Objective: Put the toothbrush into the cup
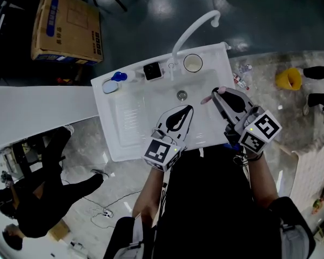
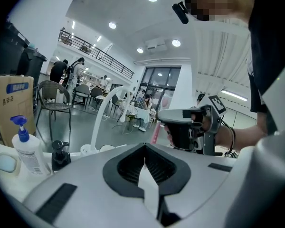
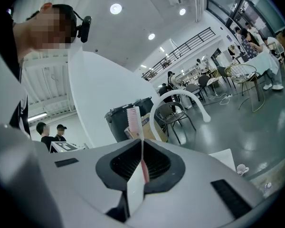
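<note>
A pink toothbrush point(image 3: 133, 121) stands upright between the jaws of my right gripper point(image 3: 141, 145), which is shut on its handle; the bristle head sticks out above the jaws. In the head view the right gripper point(image 1: 219, 93) hovers over the right part of the white sink point(image 1: 151, 99), with the toothbrush point(image 1: 207, 99) poking out to the left. The white cup point(image 1: 193, 63) stands on the sink's back ledge, beside the faucet point(image 1: 194, 28) and beyond the gripper. My left gripper point(image 1: 188, 110) hangs over the basin, shut and empty. The left gripper view shows the cup's rim point(image 2: 107, 148).
A blue-topped pump bottle point(image 1: 113, 82) and a black dispenser point(image 1: 152, 71) stand on the ledge left of the faucet. The drain point(image 1: 182, 95) lies mid-basin. A cardboard box point(image 1: 67, 27) sits on the floor behind, and a yellow object point(image 1: 289, 79) lies to the right. People point(image 1: 38, 198) stand at lower left.
</note>
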{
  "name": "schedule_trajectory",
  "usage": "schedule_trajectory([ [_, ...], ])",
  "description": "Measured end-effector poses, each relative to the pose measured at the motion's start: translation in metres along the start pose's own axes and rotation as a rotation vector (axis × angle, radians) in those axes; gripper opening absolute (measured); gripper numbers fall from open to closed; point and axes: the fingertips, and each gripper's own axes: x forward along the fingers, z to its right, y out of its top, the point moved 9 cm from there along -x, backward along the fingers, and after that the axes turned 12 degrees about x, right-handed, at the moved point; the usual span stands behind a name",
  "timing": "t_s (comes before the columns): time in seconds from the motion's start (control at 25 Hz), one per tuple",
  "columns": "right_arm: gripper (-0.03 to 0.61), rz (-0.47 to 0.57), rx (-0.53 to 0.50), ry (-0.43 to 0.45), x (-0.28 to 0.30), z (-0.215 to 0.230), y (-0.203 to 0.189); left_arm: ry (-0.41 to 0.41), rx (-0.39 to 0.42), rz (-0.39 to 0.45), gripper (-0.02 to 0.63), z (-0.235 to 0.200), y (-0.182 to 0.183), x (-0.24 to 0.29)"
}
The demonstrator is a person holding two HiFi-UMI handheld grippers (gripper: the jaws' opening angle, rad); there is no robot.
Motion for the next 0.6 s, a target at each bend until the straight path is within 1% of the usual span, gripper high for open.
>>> schedule_trajectory([
  [0.24,0.026,0.033,0.026,0.014,0.023,0.034,0.02,0.0,0.005,-0.02,0.011,-0.01,-0.004,0.026],
  [0.32,0.026,0.042,0.029,0.014,0.033,0.045,0.027,-0.006,-0.006,-0.029,0.011,-0.012,-0.007,0.035],
  [0.44,0.026,0.059,0.039,0.019,0.048,0.063,0.035,-0.01,-0.024,-0.049,0.011,-0.017,-0.019,0.049],
  [0.6,0.026,0.072,0.041,0.027,0.069,0.08,0.041,-0.011,-0.026,-0.069,0.011,-0.024,-0.036,0.063],
])
